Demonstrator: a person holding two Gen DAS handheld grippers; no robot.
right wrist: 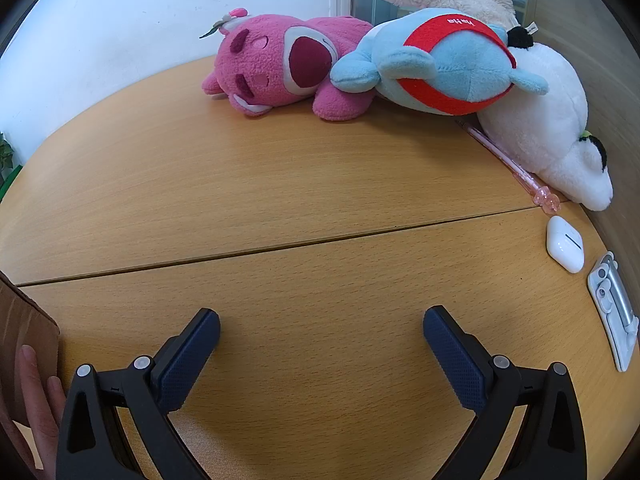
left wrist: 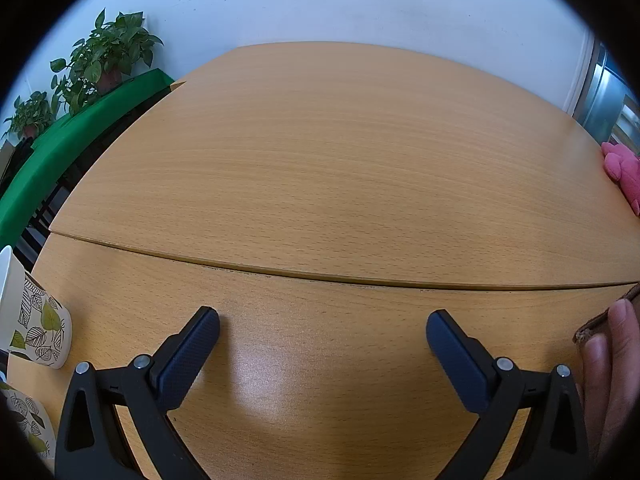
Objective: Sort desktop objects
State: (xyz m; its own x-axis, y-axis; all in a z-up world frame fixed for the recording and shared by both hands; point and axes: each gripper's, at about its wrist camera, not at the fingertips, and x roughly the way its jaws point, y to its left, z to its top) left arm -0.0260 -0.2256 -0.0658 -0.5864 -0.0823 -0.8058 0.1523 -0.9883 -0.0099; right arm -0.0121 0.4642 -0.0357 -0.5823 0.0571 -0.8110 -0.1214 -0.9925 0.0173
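My left gripper (left wrist: 322, 330) is open and empty over bare wooden table (left wrist: 320, 180). A leaf-patterned cup (left wrist: 38, 328) lies at its far left; a second one (left wrist: 28, 424) sits below it. My right gripper (right wrist: 321, 328) is open and empty above the table (right wrist: 280, 200). A pink plush (right wrist: 280, 66), a blue and red plush (right wrist: 436, 62) and a white plush (right wrist: 556, 128) lie at the back right. A pink pen (right wrist: 516, 164), a white earbud case (right wrist: 565, 249) and a silver phone stand (right wrist: 614, 308) lie along the right edge.
A brown box (right wrist: 24, 344) stands at the right view's left edge with a hand (right wrist: 38, 412) on it; the hand (left wrist: 612, 380) also shows in the left view. Potted plants (left wrist: 108, 52) and a green cloth (left wrist: 80, 128) stand beyond the table's left.
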